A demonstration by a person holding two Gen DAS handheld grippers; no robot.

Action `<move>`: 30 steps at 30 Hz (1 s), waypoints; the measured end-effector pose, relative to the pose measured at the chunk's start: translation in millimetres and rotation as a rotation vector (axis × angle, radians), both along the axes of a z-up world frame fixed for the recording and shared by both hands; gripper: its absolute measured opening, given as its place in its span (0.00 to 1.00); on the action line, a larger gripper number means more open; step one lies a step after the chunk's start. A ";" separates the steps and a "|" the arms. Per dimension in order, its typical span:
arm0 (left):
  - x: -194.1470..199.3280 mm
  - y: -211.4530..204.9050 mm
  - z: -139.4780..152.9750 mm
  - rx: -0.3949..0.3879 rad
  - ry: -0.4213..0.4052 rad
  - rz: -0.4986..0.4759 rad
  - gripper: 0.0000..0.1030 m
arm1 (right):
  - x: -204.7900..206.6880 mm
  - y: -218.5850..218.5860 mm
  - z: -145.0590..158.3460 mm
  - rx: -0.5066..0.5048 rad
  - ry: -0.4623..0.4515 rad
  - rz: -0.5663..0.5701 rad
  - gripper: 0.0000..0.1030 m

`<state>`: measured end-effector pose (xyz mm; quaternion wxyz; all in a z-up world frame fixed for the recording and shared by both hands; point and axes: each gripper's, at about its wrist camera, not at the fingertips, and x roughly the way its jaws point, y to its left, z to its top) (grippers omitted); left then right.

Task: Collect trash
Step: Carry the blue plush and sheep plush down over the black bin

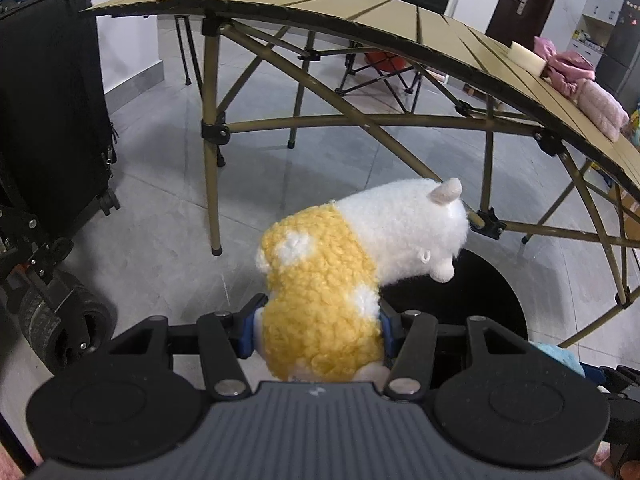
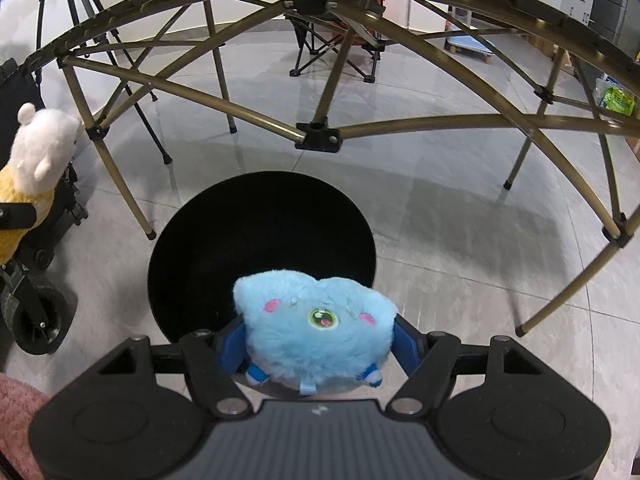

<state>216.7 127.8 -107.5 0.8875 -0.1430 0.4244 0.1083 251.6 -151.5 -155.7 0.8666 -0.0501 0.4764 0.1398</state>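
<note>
The blue plush toy (image 2: 316,332) sat clamped in the right tool (image 2: 318,344) over the black bin (image 2: 260,232); the left tool (image 1: 320,332) gripped the yellow-and-white plush toy (image 1: 340,280) beside it.

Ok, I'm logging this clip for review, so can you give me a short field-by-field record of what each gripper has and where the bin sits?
left gripper: shut on yellow and white plush toy
right gripper: shut on blue plush toy
bin: round, black, open, on the floor by the folding table
blue toy vs bin: over the near rim
yellow toy vs bin: beside the left edge, head toward it
bin contents: too dark to tell
</note>
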 end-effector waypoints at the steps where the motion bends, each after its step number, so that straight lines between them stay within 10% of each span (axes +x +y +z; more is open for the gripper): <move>1: 0.3 1.6 0.1 0.000 0.000 0.004 0.54 | 2.7 1.9 0.0 0.001 0.001 0.002 0.69; 30: 19.1 37.1 -17.5 0.003 0.054 0.090 0.54 | 69.1 64.4 -19.9 0.015 0.069 0.055 0.69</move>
